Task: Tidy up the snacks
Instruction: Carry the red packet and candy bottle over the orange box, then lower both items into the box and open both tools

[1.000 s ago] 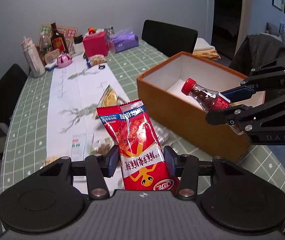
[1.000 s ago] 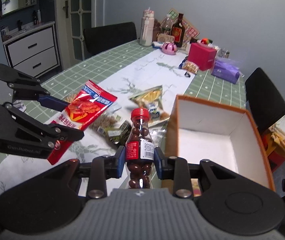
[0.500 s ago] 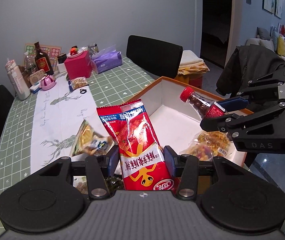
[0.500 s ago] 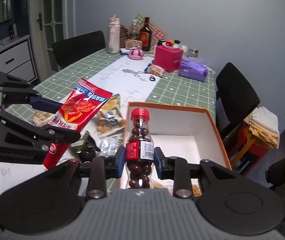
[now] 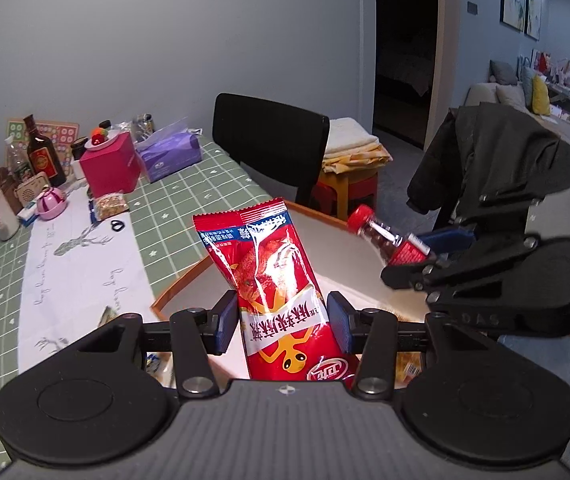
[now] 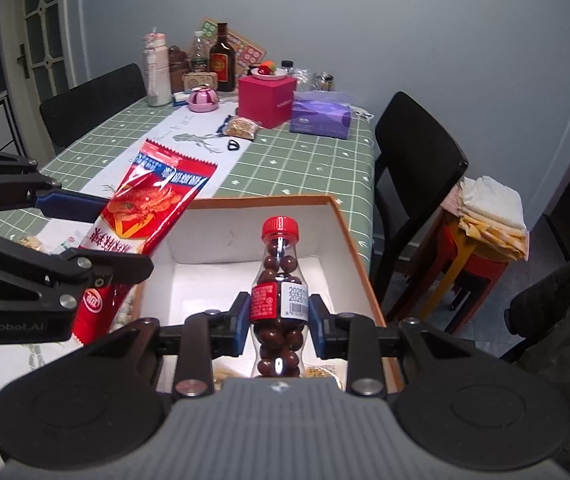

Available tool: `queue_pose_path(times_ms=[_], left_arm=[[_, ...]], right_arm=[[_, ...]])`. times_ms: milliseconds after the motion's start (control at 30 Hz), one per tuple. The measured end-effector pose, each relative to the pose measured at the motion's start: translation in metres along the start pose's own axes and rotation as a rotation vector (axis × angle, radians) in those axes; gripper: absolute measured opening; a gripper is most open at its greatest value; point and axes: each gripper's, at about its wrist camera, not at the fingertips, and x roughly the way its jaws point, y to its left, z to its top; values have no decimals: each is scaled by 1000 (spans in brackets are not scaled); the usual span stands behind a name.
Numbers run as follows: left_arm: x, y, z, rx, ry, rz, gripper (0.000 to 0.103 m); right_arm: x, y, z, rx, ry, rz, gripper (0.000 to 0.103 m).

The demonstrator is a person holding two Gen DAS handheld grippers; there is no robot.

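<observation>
Both grippers moved from beside the box (image 6: pixel 349 216) to above it. Left gripper (image 5: pixel 283 322) grasps snack bag (image 5: pixel 273 272); right gripper (image 6: pixel 279 320) grasps candy bottle (image 6: pixel 279 280). Drop-in likely next.

The box (image 6: pixel 355 240) floor's near part is hidden behind both grippers; packets (image 5: pixel 407 362) there show only slivers.

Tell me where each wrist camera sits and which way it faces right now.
Left wrist: on the left gripper, facing the chair side; it holds the red snack bag over the orange box; right gripper at right.
Right wrist: on the right gripper, facing the cluttered table end; it holds the chocolate-ball bottle.
Shared: box, bag, bottle.
</observation>
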Motion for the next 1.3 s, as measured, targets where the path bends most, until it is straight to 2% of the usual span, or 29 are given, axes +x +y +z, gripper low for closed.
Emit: queue_pose_path(times_ms=[167, 400, 567, 700, 900, 1000, 1300], left_arm=[[25, 0, 5, -62, 13, -61, 55], [68, -1, -8, -35, 100, -37, 54], [89, 2, -11, -22, 146, -27, 54], [106, 0, -10, 11, 213, -6, 54], [122, -1, -11, 9, 282, -6, 54], [126, -6, -12, 31, 298, -6, 54], [135, -9, -17, 9, 334, -24, 57]], right_arm=[[26, -11, -3, 11, 48, -6, 29], [64, -14, -10, -7, 128, -10, 29], [84, -18, -11, -7, 163, -4, 29], [97, -17, -13, -20, 190, 1, 29], [112, -17, -22, -17, 229, 6, 29], [117, -19, -26, -12, 247, 3, 29], [125, -22, -31, -14, 281, -9, 29]])
